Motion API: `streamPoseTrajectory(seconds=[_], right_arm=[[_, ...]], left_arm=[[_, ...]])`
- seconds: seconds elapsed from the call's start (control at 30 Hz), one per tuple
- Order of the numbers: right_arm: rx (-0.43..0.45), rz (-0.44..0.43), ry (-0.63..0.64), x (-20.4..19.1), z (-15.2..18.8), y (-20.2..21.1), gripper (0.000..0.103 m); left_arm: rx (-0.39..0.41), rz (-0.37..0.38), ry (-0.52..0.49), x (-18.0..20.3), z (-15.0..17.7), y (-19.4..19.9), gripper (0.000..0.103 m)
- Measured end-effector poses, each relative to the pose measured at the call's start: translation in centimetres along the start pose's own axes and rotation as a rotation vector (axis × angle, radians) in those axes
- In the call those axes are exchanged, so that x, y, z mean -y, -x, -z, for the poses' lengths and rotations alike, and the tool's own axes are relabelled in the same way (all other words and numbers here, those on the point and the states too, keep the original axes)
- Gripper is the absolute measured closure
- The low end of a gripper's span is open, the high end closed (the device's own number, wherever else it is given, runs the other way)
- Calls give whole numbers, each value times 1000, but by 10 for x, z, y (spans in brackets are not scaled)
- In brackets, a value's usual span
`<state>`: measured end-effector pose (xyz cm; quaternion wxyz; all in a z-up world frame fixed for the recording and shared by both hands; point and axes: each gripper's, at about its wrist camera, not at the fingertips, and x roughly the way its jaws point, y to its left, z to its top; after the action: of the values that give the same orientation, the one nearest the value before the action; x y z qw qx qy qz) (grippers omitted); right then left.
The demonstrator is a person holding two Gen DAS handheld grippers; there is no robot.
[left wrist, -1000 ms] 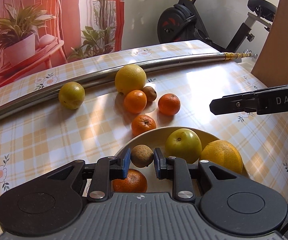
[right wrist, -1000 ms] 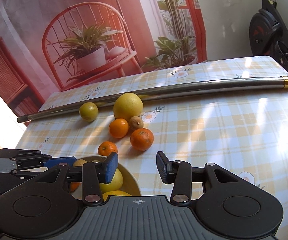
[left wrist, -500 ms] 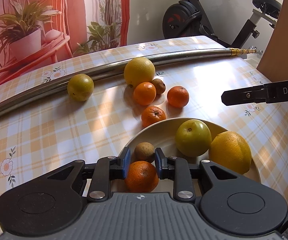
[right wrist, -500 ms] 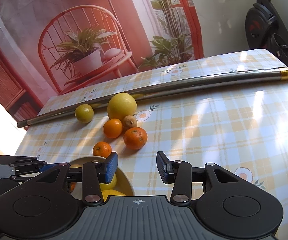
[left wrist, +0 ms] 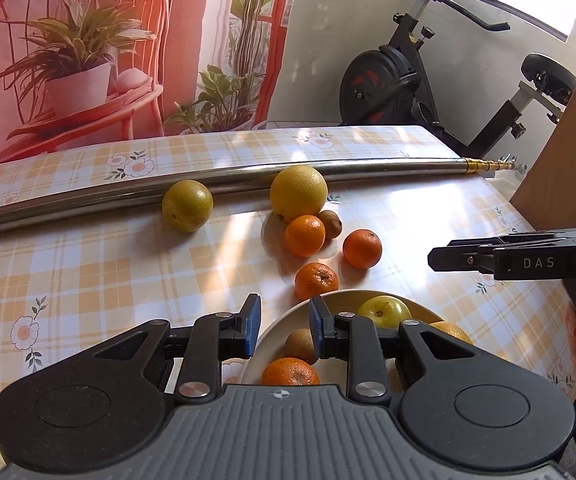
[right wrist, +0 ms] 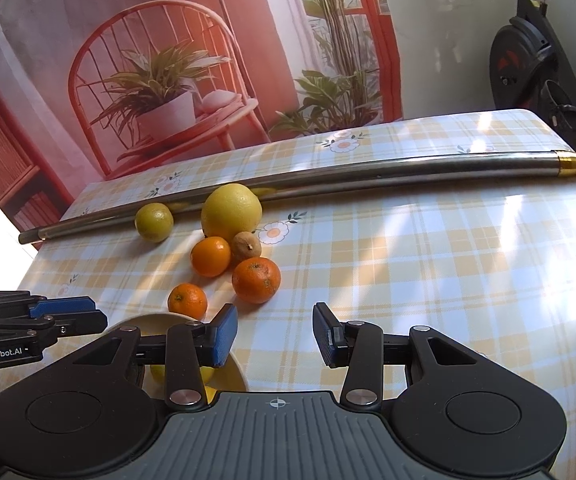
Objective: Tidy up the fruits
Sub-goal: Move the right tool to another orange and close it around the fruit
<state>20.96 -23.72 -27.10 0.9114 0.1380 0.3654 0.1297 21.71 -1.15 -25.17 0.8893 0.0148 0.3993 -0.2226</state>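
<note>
The left gripper (left wrist: 283, 326) has pulled back and up from the bowl (left wrist: 328, 300) since a second ago, and its jaws, then close around a small brown fruit, are now spread with nothing between them. In the left view the bowl sits at lower centre, partly hidden behind the fingers, holding an orange (left wrist: 290, 372), a brown fruit (left wrist: 302, 345), a green apple (left wrist: 384, 312) and a yellow citrus (left wrist: 450, 330). Above it on the checked cloth (left wrist: 87, 264) lie three loose oranges (left wrist: 316, 280), a second brown fruit (left wrist: 331, 224), a big yellow citrus (left wrist: 298, 193) and a green-yellow fruit (left wrist: 187, 205), the last two touching a metal pole (left wrist: 368, 168) that crosses the frame. The right gripper (right wrist: 275, 336) hangs released above the cloth at lower centre of its own view, empty, with the bowl rim (right wrist: 143, 320) just left of its left finger. Its side shows at the right edge of the left view.
</note>
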Motion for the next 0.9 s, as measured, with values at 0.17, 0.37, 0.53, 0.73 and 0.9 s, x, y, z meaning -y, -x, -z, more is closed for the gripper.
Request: streamPoseTrajectory(seconds=[0.17, 0.37, 0.53, 0.73, 0.9], right_arm=[[-2, 15, 50, -5, -7, -9, 63], [-9, 23, 88, -11, -14, -20, 63], [-11, 19, 113, -14, -19, -26, 63], [-19, 12, 129, -14, -22, -37, 64], [-11, -16, 136, -17, -24, -48, 64]], left_arm=[[5, -3, 20, 0, -6, -6, 75], [17, -10, 53, 1, -9, -8, 75], [12, -12, 77, -2, -11, -15, 75], [11, -31, 91, -7, -16, -19, 75], [23, -28, 91, -5, -19, -20, 75]])
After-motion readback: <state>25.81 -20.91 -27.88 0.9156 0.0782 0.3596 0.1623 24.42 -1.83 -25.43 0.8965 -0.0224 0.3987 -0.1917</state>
